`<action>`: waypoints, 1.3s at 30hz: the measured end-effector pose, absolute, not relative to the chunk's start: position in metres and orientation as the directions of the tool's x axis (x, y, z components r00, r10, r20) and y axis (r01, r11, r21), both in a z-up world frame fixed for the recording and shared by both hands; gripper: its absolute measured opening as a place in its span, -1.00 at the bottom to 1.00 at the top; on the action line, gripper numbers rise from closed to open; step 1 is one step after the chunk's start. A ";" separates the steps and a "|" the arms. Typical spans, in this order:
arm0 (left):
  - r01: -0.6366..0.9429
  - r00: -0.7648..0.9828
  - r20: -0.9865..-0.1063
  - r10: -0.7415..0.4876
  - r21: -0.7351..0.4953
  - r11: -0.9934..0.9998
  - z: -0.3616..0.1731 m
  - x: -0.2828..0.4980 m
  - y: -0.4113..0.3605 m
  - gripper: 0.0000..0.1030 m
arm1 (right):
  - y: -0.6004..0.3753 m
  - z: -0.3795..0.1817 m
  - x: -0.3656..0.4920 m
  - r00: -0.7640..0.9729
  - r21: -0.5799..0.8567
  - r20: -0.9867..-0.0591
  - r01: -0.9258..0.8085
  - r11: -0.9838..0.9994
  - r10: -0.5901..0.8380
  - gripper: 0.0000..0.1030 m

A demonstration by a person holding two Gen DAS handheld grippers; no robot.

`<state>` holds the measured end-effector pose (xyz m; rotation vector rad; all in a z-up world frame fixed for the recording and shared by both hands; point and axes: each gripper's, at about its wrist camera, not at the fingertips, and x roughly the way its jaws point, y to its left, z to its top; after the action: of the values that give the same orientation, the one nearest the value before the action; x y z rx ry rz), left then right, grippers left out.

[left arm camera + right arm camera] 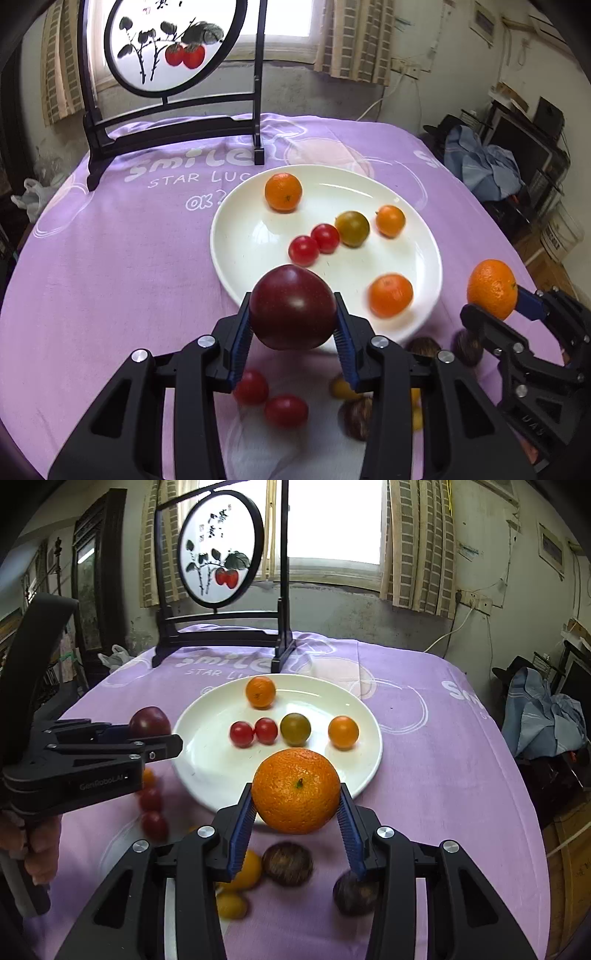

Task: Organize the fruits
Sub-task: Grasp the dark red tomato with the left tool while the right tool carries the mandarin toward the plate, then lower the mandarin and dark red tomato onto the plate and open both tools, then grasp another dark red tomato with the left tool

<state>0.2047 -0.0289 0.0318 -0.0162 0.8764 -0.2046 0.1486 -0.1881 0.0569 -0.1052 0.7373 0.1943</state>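
While left gripper [292,321] clamps plum [291,307] and right gripper [296,805] clamps orange [296,790], set both gently inside plate [207,790], clear of its rim.

dark red plum [291,306] held aloft | orange [296,789] held aloft

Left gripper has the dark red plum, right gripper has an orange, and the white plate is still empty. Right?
Not quite. The white plate is not empty: the right wrist view shows several small fruits on it. The rest holds: left gripper grips the dark red plum, right gripper the orange.
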 end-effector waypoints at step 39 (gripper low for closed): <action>0.111 0.676 -0.723 -0.140 -0.088 0.990 0.006 0.133 -0.009 0.85 | -0.206 0.027 0.123 0.704 0.078 -0.688 -0.169 0.982 0.176 0.36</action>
<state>0.1326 -0.0087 0.0063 -0.0376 0.8160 -0.1412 0.1226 -0.2061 0.0265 0.0092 0.7657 0.1921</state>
